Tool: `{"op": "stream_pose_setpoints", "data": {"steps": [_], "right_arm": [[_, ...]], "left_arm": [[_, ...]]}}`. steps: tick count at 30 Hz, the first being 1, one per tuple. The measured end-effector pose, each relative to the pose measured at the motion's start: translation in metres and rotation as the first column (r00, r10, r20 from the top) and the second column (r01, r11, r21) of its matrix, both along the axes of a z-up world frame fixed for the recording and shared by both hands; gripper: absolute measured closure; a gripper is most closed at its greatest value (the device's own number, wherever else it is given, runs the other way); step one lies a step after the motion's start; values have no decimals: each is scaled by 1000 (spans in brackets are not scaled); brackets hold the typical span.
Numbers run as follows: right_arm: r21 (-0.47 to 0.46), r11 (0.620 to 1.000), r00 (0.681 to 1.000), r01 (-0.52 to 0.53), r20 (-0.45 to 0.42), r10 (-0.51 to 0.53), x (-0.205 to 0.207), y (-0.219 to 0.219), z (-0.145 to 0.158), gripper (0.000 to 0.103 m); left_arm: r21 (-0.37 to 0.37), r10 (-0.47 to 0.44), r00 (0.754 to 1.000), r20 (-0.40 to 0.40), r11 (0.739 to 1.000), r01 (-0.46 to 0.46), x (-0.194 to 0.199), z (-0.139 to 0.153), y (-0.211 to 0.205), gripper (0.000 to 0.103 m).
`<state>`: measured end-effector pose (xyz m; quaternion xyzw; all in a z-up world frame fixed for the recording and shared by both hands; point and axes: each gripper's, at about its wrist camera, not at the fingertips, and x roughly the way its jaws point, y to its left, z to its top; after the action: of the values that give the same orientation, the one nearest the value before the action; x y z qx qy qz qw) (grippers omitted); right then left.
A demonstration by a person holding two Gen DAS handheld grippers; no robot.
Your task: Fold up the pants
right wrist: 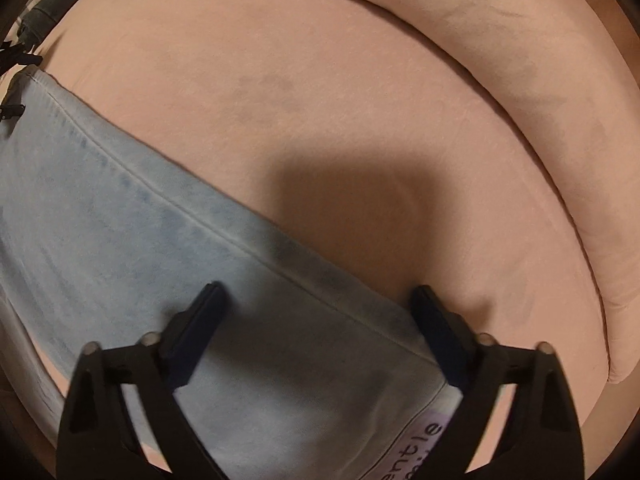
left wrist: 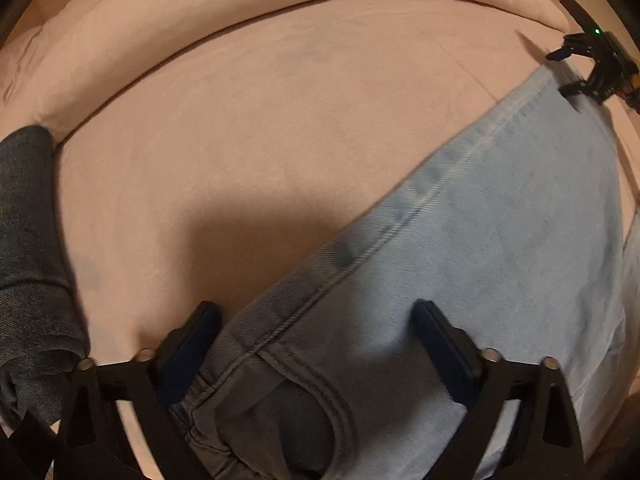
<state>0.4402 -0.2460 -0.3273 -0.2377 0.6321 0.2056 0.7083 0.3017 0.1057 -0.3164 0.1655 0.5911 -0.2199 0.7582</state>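
The light-blue jeans (left wrist: 500, 240) are lying flat on the pink bed (left wrist: 280, 120), beneath both sets of fingers. The left gripper (left wrist: 316, 328) and right gripper (right wrist: 320, 312) are standing apart, straddling the seam edge; closing shallow risks pinching one layer only.

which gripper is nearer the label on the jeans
Right. The right gripper hangs over the jeans' end with the label; the left gripper is over the far end.

Light-blue jeans (left wrist: 500, 240), flat on pink bedding (left wrist: 280, 120)
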Motion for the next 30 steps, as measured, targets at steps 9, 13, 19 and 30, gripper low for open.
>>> {"op": "stream_pose_setpoints", "data": {"steps": [9, 13, 19, 30], "right_arm": [[-93, 990, 988, -110, 99, 119, -59, 44, 22, 94], [-132, 986, 979, -98, 168, 120, -91, 50, 32, 95], [-135, 989, 930, -61, 353, 105, -124, 67, 78, 95], [-32, 994, 772, -106, 628, 103, -301, 47, 163, 95]], "left_arm": [[96, -75, 992, 105, 993, 65, -43, 19, -17, 83], [94, -34, 983, 179, 995, 17, -67, 36, -16, 87], [56, 25, 944, 329, 997, -46, -105, 79, -19, 89], [-111, 110, 821, 560, 992, -57, -222, 151, 29, 89]]}}
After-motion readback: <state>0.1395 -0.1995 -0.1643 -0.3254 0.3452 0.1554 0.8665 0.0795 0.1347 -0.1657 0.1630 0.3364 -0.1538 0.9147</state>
